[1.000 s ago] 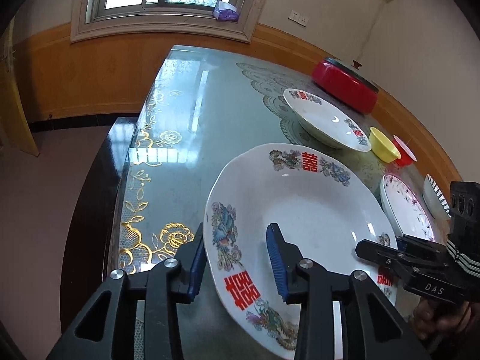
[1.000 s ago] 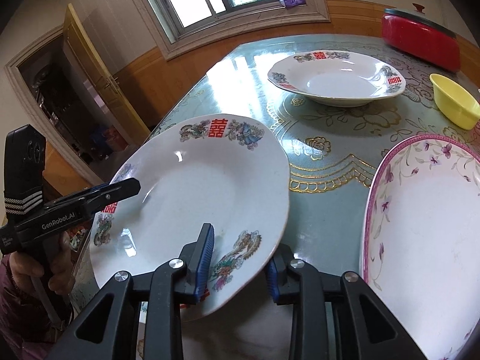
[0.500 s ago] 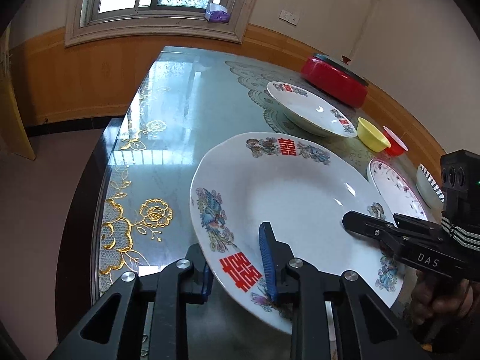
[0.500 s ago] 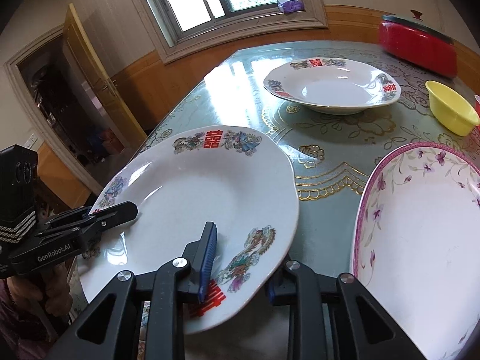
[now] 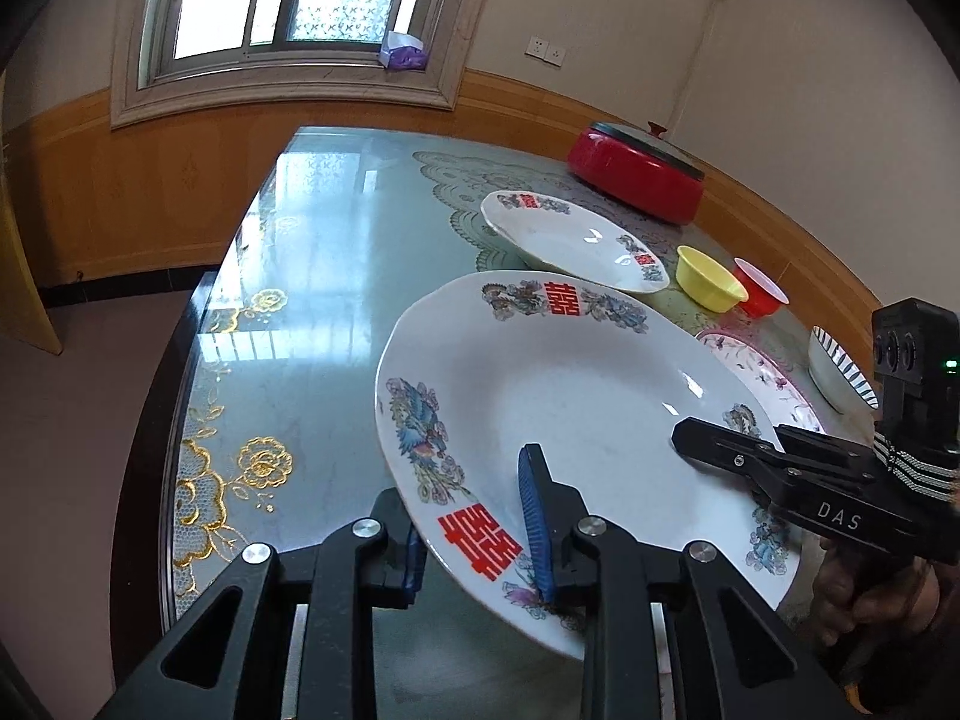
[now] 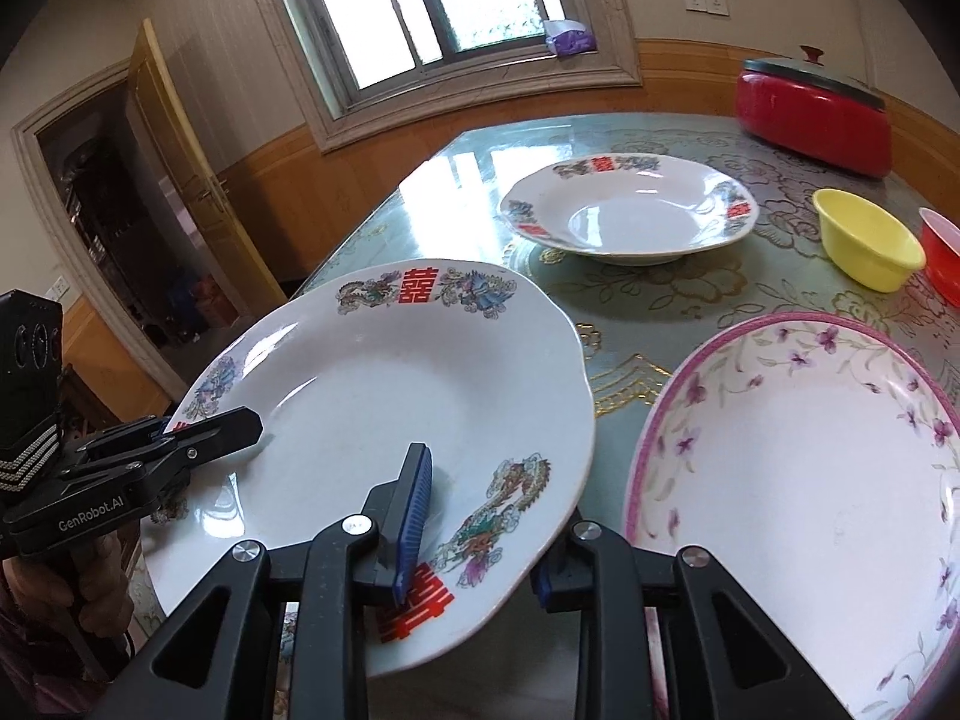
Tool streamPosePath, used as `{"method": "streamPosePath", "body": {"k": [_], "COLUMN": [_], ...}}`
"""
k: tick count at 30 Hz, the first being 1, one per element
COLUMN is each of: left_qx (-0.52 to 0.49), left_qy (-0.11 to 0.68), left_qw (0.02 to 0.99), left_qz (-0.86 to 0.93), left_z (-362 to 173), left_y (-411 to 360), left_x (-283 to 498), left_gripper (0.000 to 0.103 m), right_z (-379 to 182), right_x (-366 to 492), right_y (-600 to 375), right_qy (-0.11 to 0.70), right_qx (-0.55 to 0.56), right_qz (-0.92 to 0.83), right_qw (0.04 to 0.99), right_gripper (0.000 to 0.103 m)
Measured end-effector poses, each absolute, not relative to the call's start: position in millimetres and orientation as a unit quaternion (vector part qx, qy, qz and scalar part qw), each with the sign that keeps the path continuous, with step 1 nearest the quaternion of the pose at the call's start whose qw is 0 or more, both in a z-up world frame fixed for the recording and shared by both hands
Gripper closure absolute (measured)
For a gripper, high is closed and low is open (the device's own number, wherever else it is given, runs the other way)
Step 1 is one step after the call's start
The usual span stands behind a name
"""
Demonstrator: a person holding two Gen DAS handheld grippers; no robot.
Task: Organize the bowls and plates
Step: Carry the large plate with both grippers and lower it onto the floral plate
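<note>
A large white plate with red characters and dragon print point(image 5: 576, 396) point(image 6: 384, 396) is held off the table between both grippers. My left gripper point(image 5: 474, 528) is shut on its near-left rim, one pad above and one below. My right gripper point(image 6: 480, 534) is shut on its opposite rim; it shows as a black tool in the left wrist view point(image 5: 780, 468). A matching deep plate point(image 5: 570, 240) point(image 6: 630, 210) sits further back on the table. A pink-rimmed floral plate point(image 6: 804, 468) point(image 5: 756, 366) lies to the right.
A yellow bowl point(image 6: 864, 246) and a red bowl point(image 6: 942, 258) stand at the right. A striped bowl point(image 5: 840, 372) is near the right edge. A red lidded pot point(image 6: 810, 114) stands at the back. The glass-topped table point(image 5: 312, 276) has bare surface at left.
Both grippers have closed on the plate's rim and lifted it off the table. The plate now sits higher and a little nearer the far plate.
</note>
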State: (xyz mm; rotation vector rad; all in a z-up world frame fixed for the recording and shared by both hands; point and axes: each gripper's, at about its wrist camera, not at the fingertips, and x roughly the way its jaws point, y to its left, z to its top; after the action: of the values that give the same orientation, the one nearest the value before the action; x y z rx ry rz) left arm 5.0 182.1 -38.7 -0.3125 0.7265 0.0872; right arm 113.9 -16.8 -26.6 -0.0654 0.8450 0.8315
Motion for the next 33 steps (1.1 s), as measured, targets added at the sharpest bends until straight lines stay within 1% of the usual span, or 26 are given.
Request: {"method": "streamPosePath", "body": {"k": [5,10,16,22,33], "left_qx": [-0.135,-0.112,-0.096,-0.09,-0.086], "left_qy": [0.335,0.332,0.353,0.372,0.402], "left_qw": [0.932,0.936,0.928,0.92,0.909], "left_qz": [0.011,-0.028,-0.068,-0.085,-0.065], "left_z": [-16,-3,-8,-17,-37], "left_y": [158,119,70,37,13], "left_x": [16,40,72,91,113], "left_gripper": [0.075,0.075,0.074,0.073,0.072], "right_z": [0,11,1,-10,-29], "right_x": [112,118,130,139,159], "right_y": [-50,-96,-148,-181,-200], "right_qy": [0.366,0.361,0.381,0.397,0.426], "right_qx": [-0.02,-0.004,0.021,0.026,0.023], "right_qz": [0.365,0.323,0.271,0.251,0.252], "right_qw": [0.856,0.875,0.884,0.883,0.869], "right_gripper": [0.076,0.076,0.076,0.076,0.076]}}
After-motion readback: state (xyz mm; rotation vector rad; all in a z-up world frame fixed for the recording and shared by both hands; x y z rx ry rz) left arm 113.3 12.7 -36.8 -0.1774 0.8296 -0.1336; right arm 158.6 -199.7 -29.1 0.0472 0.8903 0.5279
